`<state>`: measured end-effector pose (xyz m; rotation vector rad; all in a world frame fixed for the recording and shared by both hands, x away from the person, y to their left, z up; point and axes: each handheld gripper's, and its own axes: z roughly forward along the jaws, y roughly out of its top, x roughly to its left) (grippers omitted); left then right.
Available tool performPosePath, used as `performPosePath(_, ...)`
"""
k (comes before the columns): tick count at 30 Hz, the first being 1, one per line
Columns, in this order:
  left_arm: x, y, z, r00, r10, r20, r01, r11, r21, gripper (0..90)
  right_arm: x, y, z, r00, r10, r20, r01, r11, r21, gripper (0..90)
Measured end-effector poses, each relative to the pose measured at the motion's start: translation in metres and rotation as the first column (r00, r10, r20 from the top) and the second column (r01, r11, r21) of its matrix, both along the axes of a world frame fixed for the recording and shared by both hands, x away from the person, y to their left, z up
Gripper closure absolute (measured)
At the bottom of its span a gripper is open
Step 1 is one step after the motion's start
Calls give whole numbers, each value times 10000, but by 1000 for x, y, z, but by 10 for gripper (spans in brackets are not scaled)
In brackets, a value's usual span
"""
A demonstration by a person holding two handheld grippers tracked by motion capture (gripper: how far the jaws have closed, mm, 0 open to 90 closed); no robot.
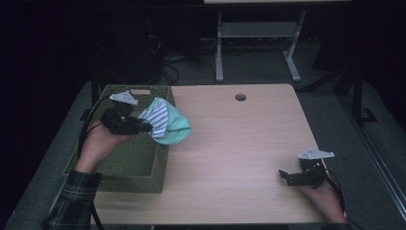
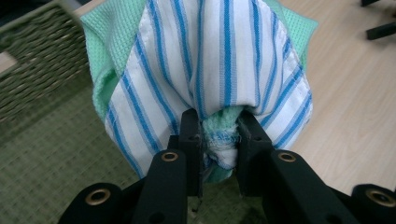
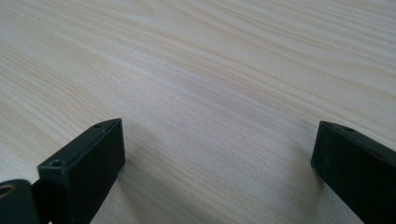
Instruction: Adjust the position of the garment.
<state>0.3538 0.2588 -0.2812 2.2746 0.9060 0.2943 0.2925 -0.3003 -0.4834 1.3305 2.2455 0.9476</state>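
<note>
Your left tool (image 1: 145,127) pinches the cloths (image 1: 165,122) over the basket (image 1: 136,163) rim. Table (image 1: 230,143) lies rightward. Right tool (image 1: 287,176) gapes empty, well apart.

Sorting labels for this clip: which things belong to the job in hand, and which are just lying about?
In the job:
- striped and green cloth
- woven basket
- left hand-held gripper, shut on the cloth

Just there:
- right hand-held gripper, open above the table

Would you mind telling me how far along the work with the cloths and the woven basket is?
Done: the left gripper is shut on a bunched blue-striped white cloth and mint green cloth. In hand: the bundle hangs at the right rim of the green woven basket. Left: setting it down; the right gripper rests open on the light wooden table.
</note>
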Motion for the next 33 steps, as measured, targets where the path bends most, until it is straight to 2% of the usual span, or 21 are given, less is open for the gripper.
performPosePath(9,1,30,-2,9972,748,6,-748,9972,11,745,0,0,0,10000,-3,-3,3,10000,8,22)
performPosePath(12,1,37,-3,9944,1058,23,-1058,9944,63,745,0,0,0,10000,4,2,-4,10000,-2,23)
performPosePath(18,4,50,-6,9879,1549,54,-1550,9878,151,745,0,0,0,10000,5,2,-5,10000,1,23)
performPosePath(23,5,63,-11,9796,2010,61,-2010,9795,85,745,0,0,0,10000,-2,-1,2,10000,3,23)
performPosePath(28,7,72,-19,9725,2327,-20,-2326,9723,235,745,0,0,0,10000,-2,-2,2,10000,7,23)
performPosePath(33,7,76,-30,9689,2474,-68,-2472,9686,249,744,0,0,0,10000,11,4,-11,10000,-6,23)
